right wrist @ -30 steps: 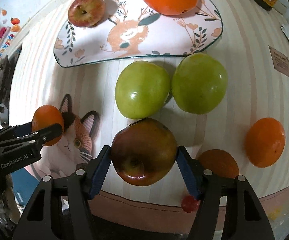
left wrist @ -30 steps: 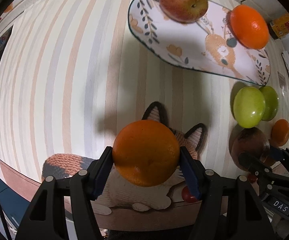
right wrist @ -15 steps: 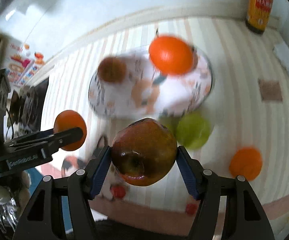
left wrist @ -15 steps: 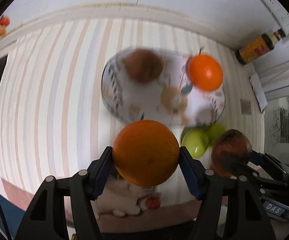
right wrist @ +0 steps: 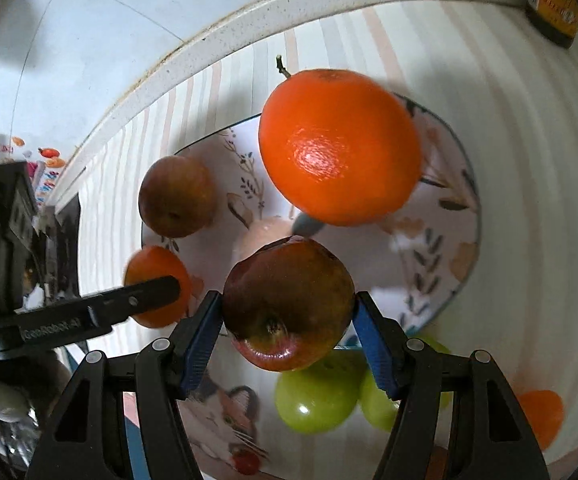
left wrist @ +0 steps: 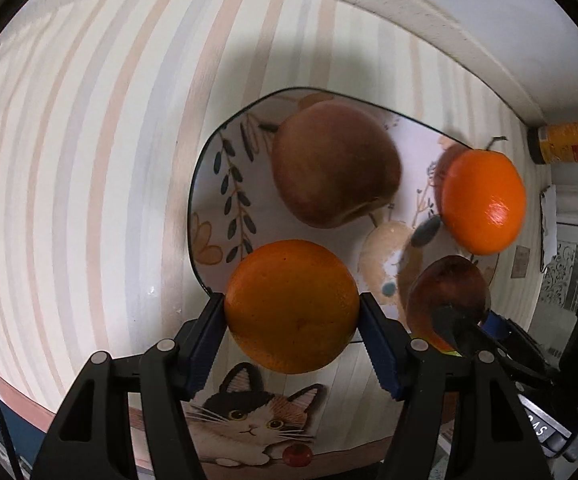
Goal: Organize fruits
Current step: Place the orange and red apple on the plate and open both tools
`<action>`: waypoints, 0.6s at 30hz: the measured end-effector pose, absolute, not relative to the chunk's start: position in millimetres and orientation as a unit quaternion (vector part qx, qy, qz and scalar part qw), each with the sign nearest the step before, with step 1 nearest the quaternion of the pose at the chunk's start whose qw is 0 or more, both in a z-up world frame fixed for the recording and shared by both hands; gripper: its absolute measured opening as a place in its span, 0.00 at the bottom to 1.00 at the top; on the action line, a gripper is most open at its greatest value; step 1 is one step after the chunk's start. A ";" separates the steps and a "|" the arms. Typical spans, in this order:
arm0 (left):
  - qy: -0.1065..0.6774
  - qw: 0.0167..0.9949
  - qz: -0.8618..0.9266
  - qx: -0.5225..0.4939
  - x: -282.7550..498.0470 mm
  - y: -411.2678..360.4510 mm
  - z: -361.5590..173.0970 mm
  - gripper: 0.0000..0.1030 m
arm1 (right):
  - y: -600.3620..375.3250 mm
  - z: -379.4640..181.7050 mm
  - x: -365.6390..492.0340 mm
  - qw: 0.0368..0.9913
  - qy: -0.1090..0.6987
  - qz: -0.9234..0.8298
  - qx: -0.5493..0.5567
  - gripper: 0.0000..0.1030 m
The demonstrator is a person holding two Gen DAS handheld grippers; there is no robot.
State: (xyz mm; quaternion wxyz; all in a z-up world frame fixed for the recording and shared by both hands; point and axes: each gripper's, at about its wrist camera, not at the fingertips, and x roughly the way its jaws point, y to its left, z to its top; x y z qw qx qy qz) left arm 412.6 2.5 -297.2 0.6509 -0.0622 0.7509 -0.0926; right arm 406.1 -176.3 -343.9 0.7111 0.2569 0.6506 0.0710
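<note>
I have carried both fruits over the plate [left wrist: 209,184]: left gripper [left wrist: 292,316] pinching an orange [left wrist: 292,306], right gripper [right wrist: 288,312] pinching a red apple [right wrist: 288,304], ready to lower

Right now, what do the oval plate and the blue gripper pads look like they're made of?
The plate looks like glazed ceramic: a smooth white surface with printed leaves and a thin dark rim, though melamine is possible. The blue pads of the left gripper look like ribbed rubber or soft plastic, matte, with fine ridges pressed against the orange.
</note>
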 end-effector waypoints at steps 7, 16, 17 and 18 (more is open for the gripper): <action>0.755 0.649 -0.083 -0.047 414.5 -4.7 -300.0 0.62 | -178.5 -349.0 413.3 0.692 0.657 0.077 0.290 0.91; 0.731 0.677 -0.080 -0.025 407.0 -13.2 -282.6 0.91 | -193.2 -307.6 407.0 0.734 0.653 0.009 0.186 0.91; 0.725 0.684 -0.080 -0.021 404.1 -13.9 -277.3 0.91 | -195.1 -302.9 403.9 0.739 0.654 -0.006 0.162 0.91; 0.720 0.689 -0.080 -0.017 401.7 -14.7 -272.8 0.91 | -195.7 -299.6 402.1 0.742 0.654 -0.015 0.147 0.91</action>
